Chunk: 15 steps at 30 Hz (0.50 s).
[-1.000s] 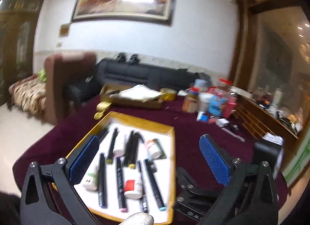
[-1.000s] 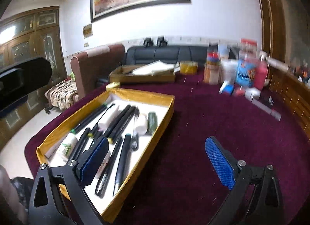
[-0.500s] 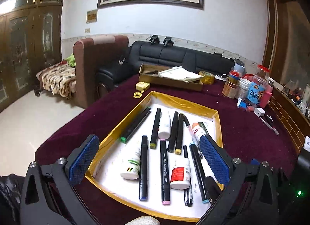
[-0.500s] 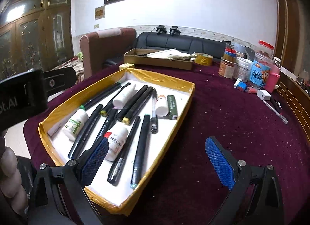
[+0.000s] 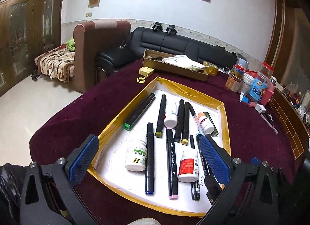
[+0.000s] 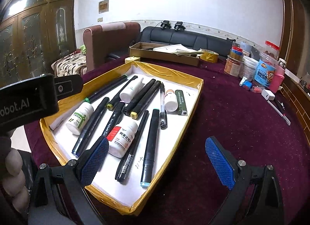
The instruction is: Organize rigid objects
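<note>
A gold-rimmed tray (image 5: 225, 128) with a white floor sits on the maroon counter (image 5: 93, 112), its near corner close to the counter's front edge. Inside lie black markers and pens roughly parallel, pointing away from the cameras, with small white bottles among them. A green-label bottle (image 5: 136, 155) lies near the tray's left wall, just beside a blue-tipped marker (image 5: 150, 157). A pink-tipped marker (image 5: 171, 161) lies next, then a red-label bottle (image 5: 189, 164). Further back are a green-capped marker (image 5: 139, 111) along the left wall, a plain white bottle (image 5: 171, 115), two yellow-tipped markers, a clear pen (image 6: 162, 104) and another small bottle (image 5: 205, 122) beside a dark green box (image 6: 181, 100) near the right wall.

The left tool (image 5: 149, 161) hovers over the tray's near end, jaws wide apart and holding nothing, its pads straddling the green-label bottle, markers and red-label bottle. The right tool (image 6: 157, 164) is also spread wide and empty; its left pad is over the tray by the red-label bottle, its right pad over bare cloth outside the tray's right wall.

The tray's white floor is open at the near left and right corners. To the right of the tray the counter is bare cloth out to a cluster of jars (image 6: 251, 68) at the far right edge. Behind the tray stand a cardboard box (image 5: 174, 66) and a tape roll (image 6: 209, 56).
</note>
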### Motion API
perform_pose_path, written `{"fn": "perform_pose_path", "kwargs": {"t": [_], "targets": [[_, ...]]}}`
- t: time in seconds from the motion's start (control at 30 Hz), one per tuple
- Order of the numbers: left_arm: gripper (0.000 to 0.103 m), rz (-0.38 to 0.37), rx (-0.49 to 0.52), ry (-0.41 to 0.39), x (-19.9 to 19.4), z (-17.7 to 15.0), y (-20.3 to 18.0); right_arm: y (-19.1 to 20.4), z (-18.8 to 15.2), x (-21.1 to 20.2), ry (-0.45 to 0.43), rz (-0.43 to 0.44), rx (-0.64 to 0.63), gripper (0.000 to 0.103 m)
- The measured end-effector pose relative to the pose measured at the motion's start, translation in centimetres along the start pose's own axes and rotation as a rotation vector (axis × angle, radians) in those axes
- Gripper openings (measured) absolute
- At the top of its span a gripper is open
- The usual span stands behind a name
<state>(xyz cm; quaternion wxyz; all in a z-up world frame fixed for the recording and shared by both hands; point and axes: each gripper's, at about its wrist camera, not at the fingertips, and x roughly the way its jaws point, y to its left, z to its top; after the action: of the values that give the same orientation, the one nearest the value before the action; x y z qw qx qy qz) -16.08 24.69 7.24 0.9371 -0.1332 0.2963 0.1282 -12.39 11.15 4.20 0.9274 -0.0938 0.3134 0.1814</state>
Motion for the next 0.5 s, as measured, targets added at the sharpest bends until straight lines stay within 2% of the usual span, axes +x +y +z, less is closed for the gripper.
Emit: {"fn": "perform_pose_path", "kwargs": {"t": [0.5], "targets": [[0.103, -0.014, 0.018, 0.025, 0.36, -0.25, -0.32, -0.22, -0.20, -0.11, -0.001, 0.003, 0.012, 0.098]]}}
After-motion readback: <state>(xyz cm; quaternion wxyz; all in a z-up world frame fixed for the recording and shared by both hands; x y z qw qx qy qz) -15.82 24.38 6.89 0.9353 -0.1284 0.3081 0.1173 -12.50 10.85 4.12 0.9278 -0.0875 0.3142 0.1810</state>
